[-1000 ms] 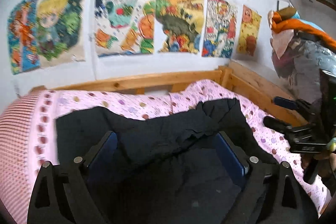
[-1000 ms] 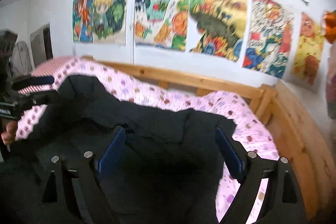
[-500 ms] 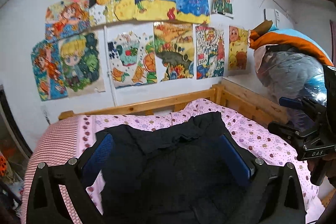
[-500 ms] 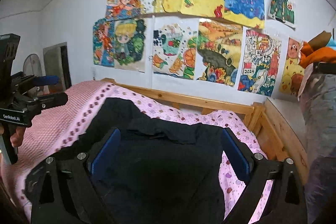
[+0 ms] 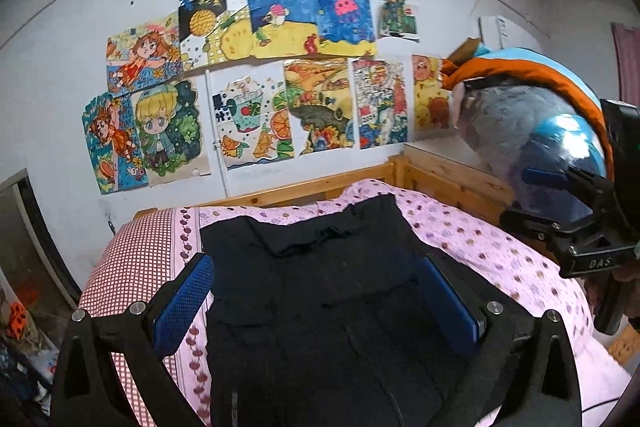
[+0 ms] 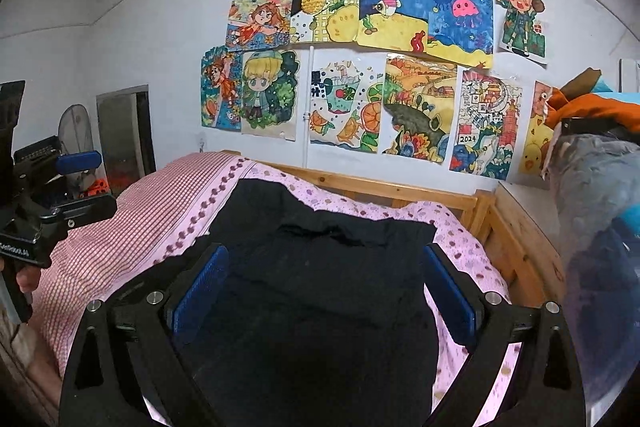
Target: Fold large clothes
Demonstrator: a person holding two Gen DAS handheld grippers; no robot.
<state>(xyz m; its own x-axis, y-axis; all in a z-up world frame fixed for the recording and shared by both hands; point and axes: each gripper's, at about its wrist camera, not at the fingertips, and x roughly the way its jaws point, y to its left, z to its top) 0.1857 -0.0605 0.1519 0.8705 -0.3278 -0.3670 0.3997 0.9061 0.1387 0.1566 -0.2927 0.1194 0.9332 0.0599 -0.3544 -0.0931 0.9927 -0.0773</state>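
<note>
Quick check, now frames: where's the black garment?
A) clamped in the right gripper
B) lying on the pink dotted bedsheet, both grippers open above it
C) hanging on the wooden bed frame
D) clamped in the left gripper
B: the black garment lies spread on the pink dotted bedsheet, and the left gripper and right gripper both stand wide open with no cloth pinched between their pads.

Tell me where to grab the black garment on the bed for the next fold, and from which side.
Probably take the black garment at its two far corners by the wooden bed frame, one per gripper, reaching over it from the near side. It lies spread flat on the pink bedspread, the far edge rumpled and slightly raised, so easier to pinch. Left gripper and right gripper are both open and empty.
</note>
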